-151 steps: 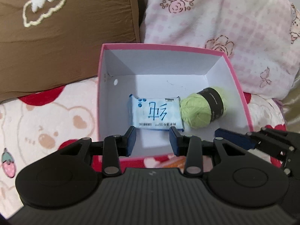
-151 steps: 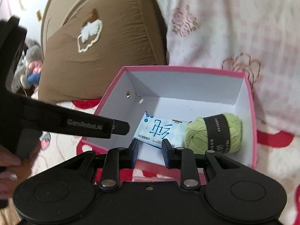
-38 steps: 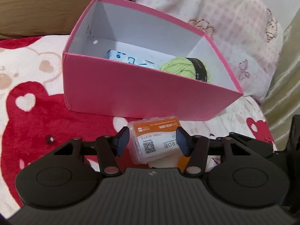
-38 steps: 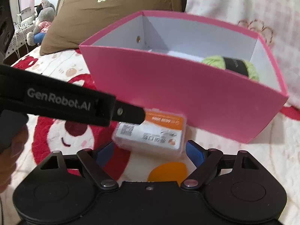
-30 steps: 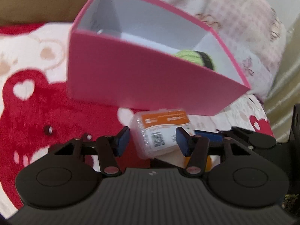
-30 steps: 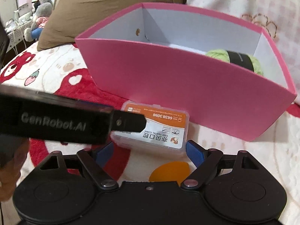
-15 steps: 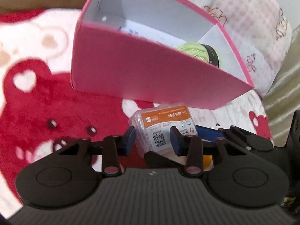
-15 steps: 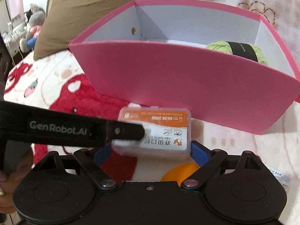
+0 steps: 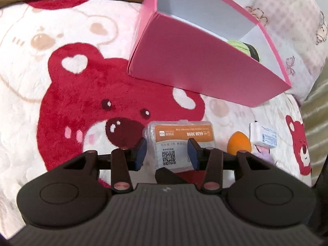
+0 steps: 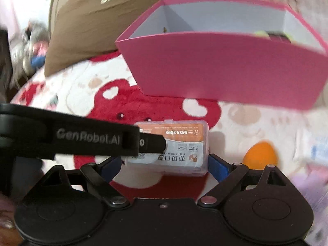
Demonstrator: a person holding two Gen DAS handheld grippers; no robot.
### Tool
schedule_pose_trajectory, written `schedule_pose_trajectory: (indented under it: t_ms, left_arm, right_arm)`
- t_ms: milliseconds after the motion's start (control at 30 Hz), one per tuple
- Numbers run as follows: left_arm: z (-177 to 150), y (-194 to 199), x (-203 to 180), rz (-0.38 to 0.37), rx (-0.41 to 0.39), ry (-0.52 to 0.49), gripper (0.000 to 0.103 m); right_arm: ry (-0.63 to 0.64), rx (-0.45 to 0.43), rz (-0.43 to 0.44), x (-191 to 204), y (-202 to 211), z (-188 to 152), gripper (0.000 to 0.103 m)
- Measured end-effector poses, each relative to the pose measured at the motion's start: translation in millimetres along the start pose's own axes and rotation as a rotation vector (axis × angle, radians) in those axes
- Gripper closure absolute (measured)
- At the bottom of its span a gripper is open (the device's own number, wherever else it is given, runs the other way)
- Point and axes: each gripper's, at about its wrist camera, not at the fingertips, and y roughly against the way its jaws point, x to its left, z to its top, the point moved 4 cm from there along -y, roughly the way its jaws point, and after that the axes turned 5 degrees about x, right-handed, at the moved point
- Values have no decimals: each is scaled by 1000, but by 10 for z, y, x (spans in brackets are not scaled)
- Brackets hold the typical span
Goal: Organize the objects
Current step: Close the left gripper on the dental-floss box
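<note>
Fingers of the left gripper (image 9: 167, 153) pinch the clear floss-pick box (image 9: 180, 141) by its sides, near the pink box (image 9: 196, 61). Right gripper (image 10: 164, 164) is spread wide, its pads flanking the same box's ends without clamping.

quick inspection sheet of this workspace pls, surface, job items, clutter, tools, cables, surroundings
surface: plush bear blanket, red and white
job's things: clear floss-pick case with orange label, on the blanket in front of the pink box; green yarn ball inside the box
clutter: orange egg-shaped sponge and small white packet, right of the case
grippers: left tool shut on the case; right tool open, fingers either side of the case
cables: nothing seen
surroundings: brown pillow, pink floral pillow
</note>
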Motion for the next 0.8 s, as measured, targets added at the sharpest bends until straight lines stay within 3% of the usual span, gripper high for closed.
schedule_pose_trajectory:
  t_ms: [267, 400, 800]
  left_arm:
    - [-34, -51, 83, -27, -28, 66, 57]
    - [-23, -47, 123, -57, -6, 80, 57]
    - [-76, -50, 34, -27, -58, 37, 61]
  right_arm:
    - [-72, -43, -7, 1, -12, -92, 8]
    - [-89, -78, -9, -2, -11, -134, 6]
    - [-7, -56, -52, 70, -146, -156, 6]
